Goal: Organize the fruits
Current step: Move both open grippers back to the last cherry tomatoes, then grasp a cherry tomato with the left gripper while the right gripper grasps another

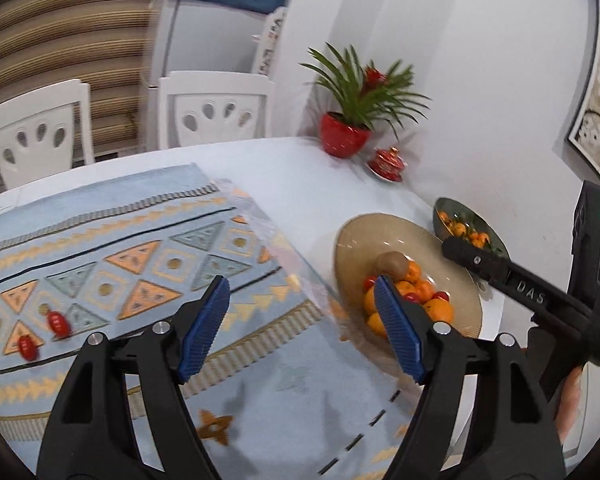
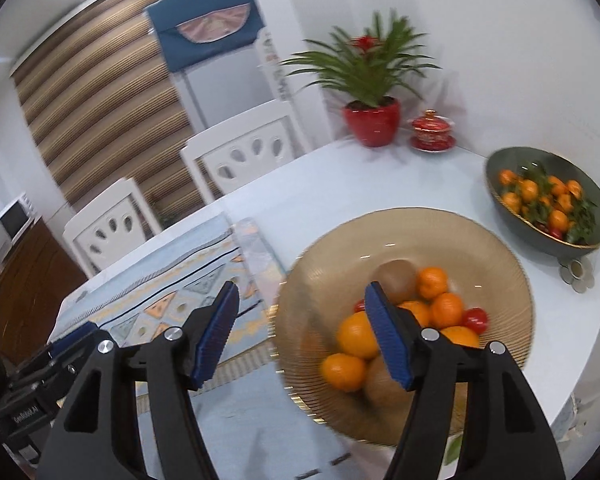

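Two small red oval tomatoes [image 1: 42, 334] lie loose on the light blue patterned table mat [image 1: 140, 248], well apart from the other fruit. They look light and smooth, with thin skin, so they will probably roll away or burst under a hard squeeze. A soft hold across the short middle of one tomato seems the safest.

The other fruit sits in the wide amber ribbed glass bowl [image 2: 500, 264]: several round orange mandarins [image 2: 356, 334], a brown fuzzy kiwi [image 2: 396, 280] and one more red tomato [image 2: 475, 319]. The mandarins look firm and easy to hold. The kiwi is likely softer.

Behind it stands a dark green bowl [image 2: 500, 168] with small leafy oranges.

The left gripper [image 1: 300, 328] hangs over the mat with its blue ribbed pads wide apart and nothing between them. The right gripper [image 2: 300, 334] hangs near the rim of the amber bowl, with its jaws also spread and empty.
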